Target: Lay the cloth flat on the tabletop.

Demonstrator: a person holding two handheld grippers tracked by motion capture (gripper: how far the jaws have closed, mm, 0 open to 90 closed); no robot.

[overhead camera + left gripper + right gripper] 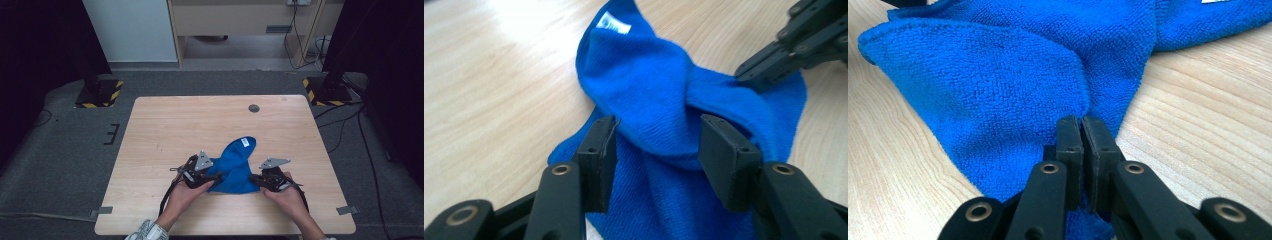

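Note:
A blue microfibre cloth [236, 167] with a small white label lies bunched near the table's front edge, between my two grippers. My left gripper [216, 177] is at the cloth's left corner; in the left gripper view its jaws stand open astride a raised fold of the cloth [659, 100], not pinching it. My right gripper [253, 178] is at the cloth's right corner. In the right gripper view my right gripper [1082, 122] is shut on the cloth [998, 85], with the cloth's edge pinched between the pads. The right gripper's black jaws [774, 60] also appear in the left gripper view.
The wooden table [200, 120] has a round grey grommet [254, 108] near its far edge. Bare wood stretches beyond the cloth and to both sides. Dark floor, stands with yellow-black bases and cables surround the table.

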